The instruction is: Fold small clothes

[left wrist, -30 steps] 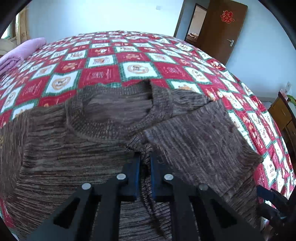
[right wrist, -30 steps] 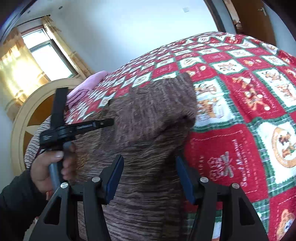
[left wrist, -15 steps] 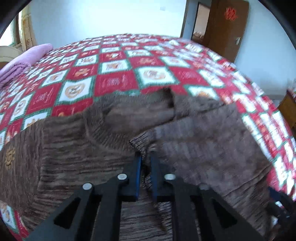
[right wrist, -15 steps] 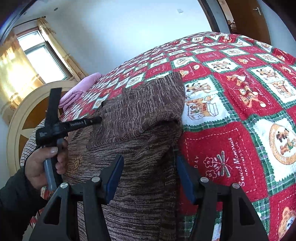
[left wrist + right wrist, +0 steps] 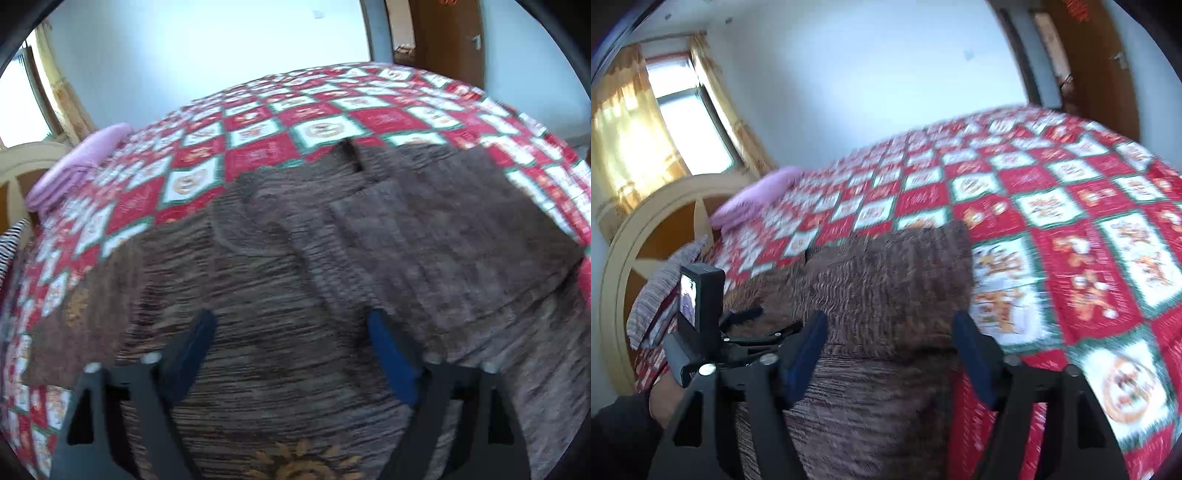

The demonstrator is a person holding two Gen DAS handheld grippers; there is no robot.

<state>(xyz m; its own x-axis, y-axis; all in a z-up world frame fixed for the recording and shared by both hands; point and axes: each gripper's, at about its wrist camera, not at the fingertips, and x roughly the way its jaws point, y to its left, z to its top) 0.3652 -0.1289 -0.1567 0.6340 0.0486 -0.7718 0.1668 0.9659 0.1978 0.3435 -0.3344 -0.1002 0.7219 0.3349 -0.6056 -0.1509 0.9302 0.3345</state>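
- On the bed, seen from the left wrist view, the brown knitted sweater [image 5: 295, 258] lies spread over the red, white and green patchwork quilt [image 5: 258, 147], neckline toward the far side and one side panel already laid across its middle.
- The left gripper [image 5: 291, 354] has its blue-padded fingers [image 5: 391, 365] spreading wide; sweater fabric lies below them, but neither pad presses on it.
- To do this step well, I judge the gripper should clear the cloth without dragging the folded panel, then take the unfolded edge at the left near its corner.
- No writing can be read here: the quilt squares are blurred, and the red mark on the wooden door [image 5: 454, 37] is cut off.
- From the right wrist view, the right gripper [image 5: 890, 354] hovers above the sweater [image 5: 886, 288]; its jaws are opening too, nothing pinched.
- The folded edge runs straight beside the quilt [image 5: 1071, 221]; keeping it undisturbed matters for a neat result.
- The left gripper [image 5: 753, 325], in a hand [image 5: 665, 398], shows at lower left with a small lit screen [image 5: 689, 299].
- Quilt lettering is too smeared to read.
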